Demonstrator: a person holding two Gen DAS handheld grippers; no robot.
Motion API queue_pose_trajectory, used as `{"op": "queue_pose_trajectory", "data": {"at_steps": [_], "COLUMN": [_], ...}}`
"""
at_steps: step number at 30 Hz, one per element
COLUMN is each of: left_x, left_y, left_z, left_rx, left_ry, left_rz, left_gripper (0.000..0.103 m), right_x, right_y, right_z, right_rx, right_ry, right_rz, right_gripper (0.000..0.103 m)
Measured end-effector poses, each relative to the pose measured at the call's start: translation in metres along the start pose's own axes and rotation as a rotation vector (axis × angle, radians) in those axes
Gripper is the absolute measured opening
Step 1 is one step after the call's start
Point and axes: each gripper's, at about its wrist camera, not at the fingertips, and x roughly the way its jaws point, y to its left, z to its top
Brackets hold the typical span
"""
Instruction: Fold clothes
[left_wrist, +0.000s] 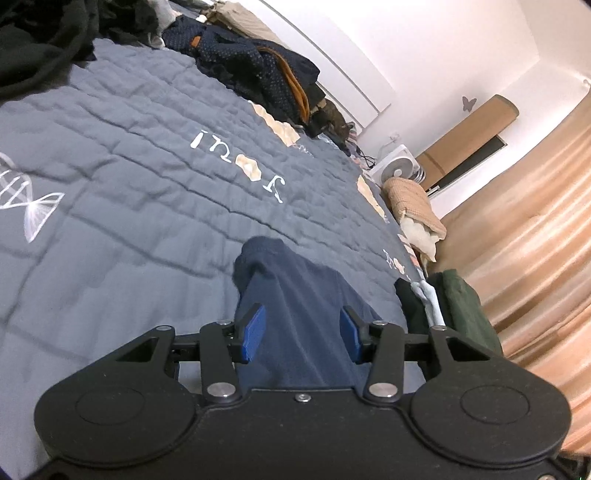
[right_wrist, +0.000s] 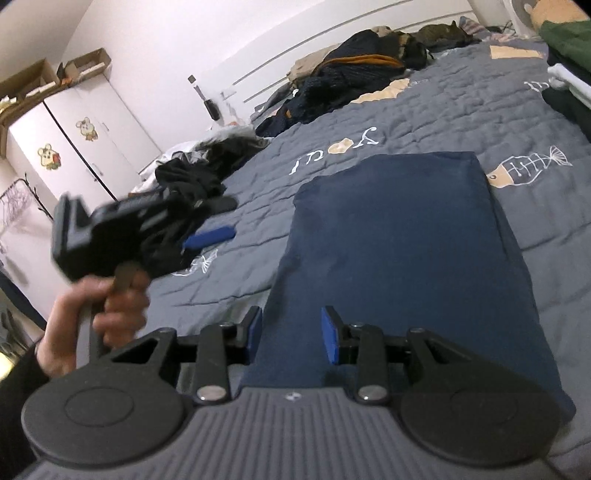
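Your folded navy garment (right_wrist: 399, 236) lies flat on the bed's quilt (right_wrist: 461, 110), its near edge hidden behind your right claw (right_wrist: 291, 334). Both claws gape, empty; your left claw (left_wrist: 302, 334) appears motion-blurred from the right.

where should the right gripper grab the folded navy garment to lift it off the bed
Grip the near short edge of the navy garment, coming in low from the person's side. It lies flat as a folded rectangle on the quilt, and that edge already sits between the open fingers of the right gripper. The stacked layers there probably pinch together cleanly.
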Motion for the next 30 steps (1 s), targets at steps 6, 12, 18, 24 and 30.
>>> {"op": "queue_pose_trajectory", "data": {"at_steps": [6,12,18,24,30], "left_x": [0.039,0.067,0.089,0.105,0.110], "left_y": [0.019,0.039,0.052,0.055,0.054], "left_z": [0.025,0.039,0.046,0.045,0.048], "left_rx": [-0.010,-0.026,-0.049,-0.045,-0.015], "left_ry": [0.002,0.015,0.048,0.088,0.075], "left_rz": [0.005,0.008,-0.022,-0.049,-0.073], "left_gripper": [0.044,0.040,0.034,0.021,0.012], "right_x": [0.007,0.013,0.024,0.029,0.046], "right_y": [0.003,0.006,0.008,0.029,0.034], "right_z": [0.001,0.000,-0.008,-0.021,-0.041], "right_rx": [-0.036,-0.057,-0.047,-0.118,-0.123], "right_ry": [0.000,0.000,0.031,0.061,0.162], "right_rz": [0.015,0.032,0.056,0.131,0.125], "right_gripper": [0.035,0.036,0.036,0.037,0.038]}}
